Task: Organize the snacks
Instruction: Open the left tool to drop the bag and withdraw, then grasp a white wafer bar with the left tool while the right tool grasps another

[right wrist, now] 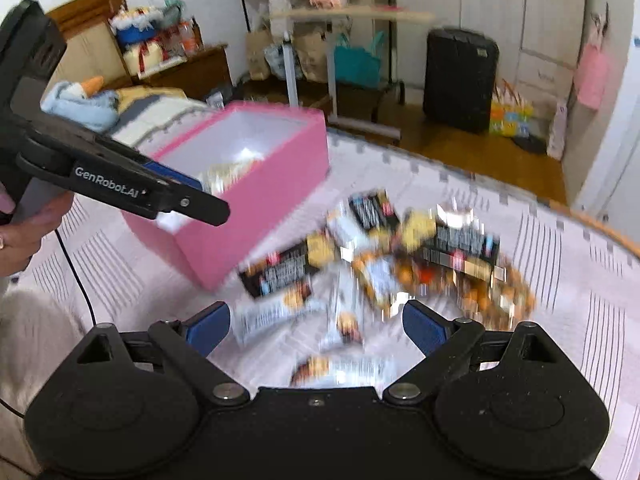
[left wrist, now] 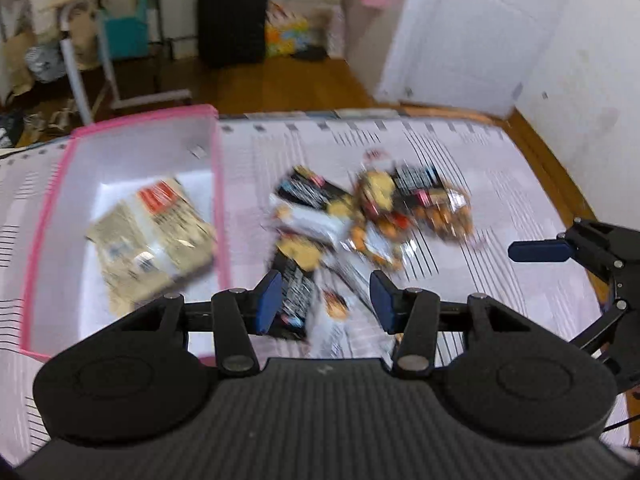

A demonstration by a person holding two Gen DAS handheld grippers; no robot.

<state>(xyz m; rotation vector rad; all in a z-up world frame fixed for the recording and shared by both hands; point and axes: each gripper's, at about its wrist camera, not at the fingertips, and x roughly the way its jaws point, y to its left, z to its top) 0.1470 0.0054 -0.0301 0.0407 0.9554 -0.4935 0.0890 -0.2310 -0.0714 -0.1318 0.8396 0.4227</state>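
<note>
A pile of snack packets point(left wrist: 360, 216) lies on the bed cover, right of a pink box point(left wrist: 48, 216). The box holds a beige snack bag point(left wrist: 156, 240). My left gripper point(left wrist: 326, 300) is open and empty, hovering above the near end of the pile. In the right wrist view the same pile point(right wrist: 380, 256) lies right of the pink box point(right wrist: 264, 204). My right gripper point(right wrist: 316, 326) is open and empty above the near packets. The left gripper point(right wrist: 192, 200) reaches in from the left, over the box. The right gripper's blue finger point(left wrist: 540, 250) shows at the right edge of the left wrist view.
The bed cover point(left wrist: 500, 280) is white with grey stripes and has a wooden edge point(left wrist: 560, 176) on the right. Beyond the bed are a black suitcase point(left wrist: 232, 16), a rolling table point(left wrist: 108, 40), a white door point(left wrist: 472, 28) and clutter on the floor.
</note>
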